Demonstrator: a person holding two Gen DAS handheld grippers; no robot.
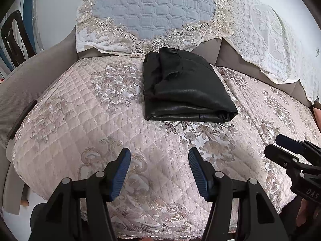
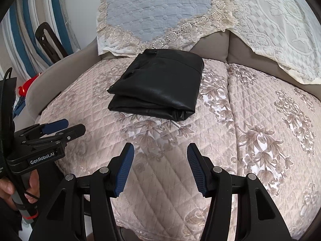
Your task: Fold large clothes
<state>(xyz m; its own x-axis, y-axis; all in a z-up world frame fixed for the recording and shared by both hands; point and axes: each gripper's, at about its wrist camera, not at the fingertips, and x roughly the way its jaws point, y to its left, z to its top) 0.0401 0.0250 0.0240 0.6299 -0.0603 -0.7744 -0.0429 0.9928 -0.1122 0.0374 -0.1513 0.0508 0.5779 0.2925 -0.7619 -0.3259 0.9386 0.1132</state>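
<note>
Jaws: both of yours stand wide with nothing between the pads; left gripper [image 1: 159,172] and right gripper [image 2: 160,168] both hang over bare cover, well short of the garment, side by side.
Sofa seat cover [image 1: 66,120]: pink quilted, floral. It is your working surface; the front part beneath both grippers is bare, so you have room to draw the bundle forward if it needs squaring.
Back cushions: blue quilted cover with lace edge [image 1: 152,6] directly behind the garment, white lace cover [image 2: 280,24] to its right. Keep fingertips out of the lace when reaching to the far edge.
Black garment [image 1: 184,88]: leather-look, lying toward the back of the seat, already stacked in several layers as a compact rectangle. Judged: folding is at or near its end.
Loose flap [image 1: 170,68]: the far left part sits rumpled, not flat. If you tidy, press or tuck there first, one gripper steadying the near fold.
Near fold edge [image 2: 152,110]: thick and rounded, likely slippery and springy. Pinch all the layers together or the top one may slide off.
Left hand [image 2: 12,188]: wrapped on its handle, seen in the right view.
</note>
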